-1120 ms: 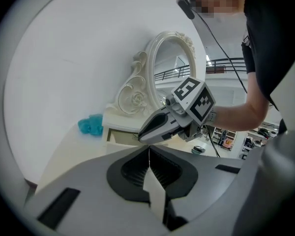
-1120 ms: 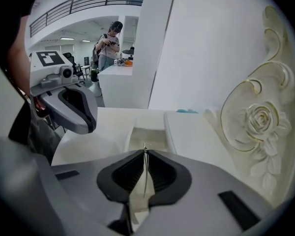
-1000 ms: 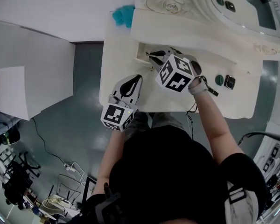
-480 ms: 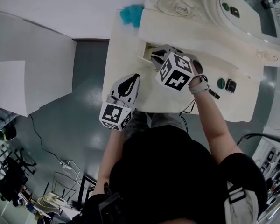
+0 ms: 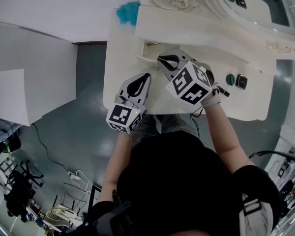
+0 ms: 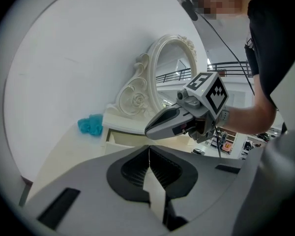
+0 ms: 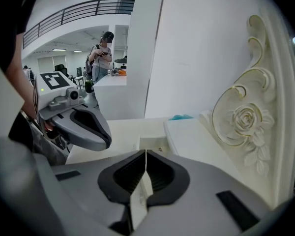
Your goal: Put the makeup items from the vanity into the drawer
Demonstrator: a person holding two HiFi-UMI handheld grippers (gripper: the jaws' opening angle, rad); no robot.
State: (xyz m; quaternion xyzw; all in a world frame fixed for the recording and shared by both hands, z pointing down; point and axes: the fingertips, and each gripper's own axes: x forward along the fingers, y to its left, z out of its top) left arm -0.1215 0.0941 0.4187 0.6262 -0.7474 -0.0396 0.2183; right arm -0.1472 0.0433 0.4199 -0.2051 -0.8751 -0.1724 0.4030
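- Two grippers, both closed. The left gripper (image 6: 148, 147) has its ribbed black pads pressed flat together, with nothing between them, and touches nothing.
- Right gripper (image 7: 146, 154) also has its jaws together and empty. It tilts down over the vanity (image 5: 120, 63) with its tips near the drawer (image 5: 148, 50).
- Left gripper sits just beside the right one, nearer the vanity's front edge, and points almost level toward the drawer.
- Drawer stands partly pulled out under the raised back shelf. It is a pale, shallow box, and I cannot tell what is in it.
- Two makeup items lie on the vanity top: a round green pot (image 5: 230, 79) and a square black compact (image 5: 241, 82). They sit side by side beyond the right wrist, well apart from both grippers and from the drawer.
- Vanity is smooth, glossy cream. Its oval mirror (image 5: 236, 9) has a frame carved with scrolls and a rose (image 7: 243, 119).
- One fuzzy teal tuft (image 5: 128, 13) sits at the back left corner, by the wall.
- Both grippers are smooth grey shells, each with a black-and-white marker cube (image 5: 191, 85).
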